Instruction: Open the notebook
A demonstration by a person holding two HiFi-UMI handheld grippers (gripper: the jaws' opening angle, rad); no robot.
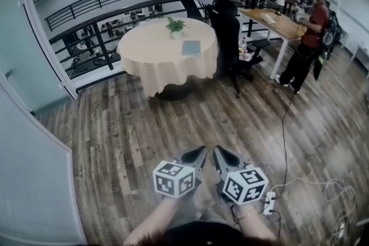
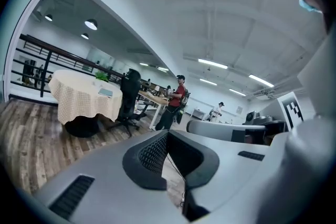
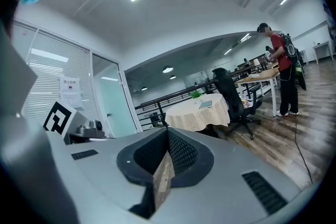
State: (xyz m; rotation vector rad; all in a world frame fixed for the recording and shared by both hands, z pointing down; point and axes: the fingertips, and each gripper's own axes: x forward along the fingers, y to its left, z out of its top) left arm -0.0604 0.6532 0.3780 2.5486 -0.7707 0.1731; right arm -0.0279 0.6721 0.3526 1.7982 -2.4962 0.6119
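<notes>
A grey-blue notebook (image 1: pixel 191 47) lies shut on a round table (image 1: pixel 151 59) with a cream checked cloth, far ahead across the wooden floor. A small green plant (image 1: pixel 176 25) stands behind it. My left gripper (image 1: pixel 199 151) and right gripper (image 1: pixel 218 151) hang side by side near my body at the bottom of the head view, both shut and holding nothing. The left gripper view shows the left gripper (image 2: pixel 168 134), with the notebook (image 2: pixel 105 92) small on the distant table (image 2: pixel 79 99). In the right gripper view, the right gripper (image 3: pixel 167 131) points toward the same notebook (image 3: pixel 205 104).
A black office chair (image 1: pixel 228 31) stands right of the table. A person in a red shirt (image 1: pixel 311 29) stands at a wooden desk (image 1: pixel 275 23). A black railing (image 1: pixel 104 0) runs behind. A cable (image 1: pixel 285 141) and power strip (image 1: pixel 269 203) lie on the floor at right.
</notes>
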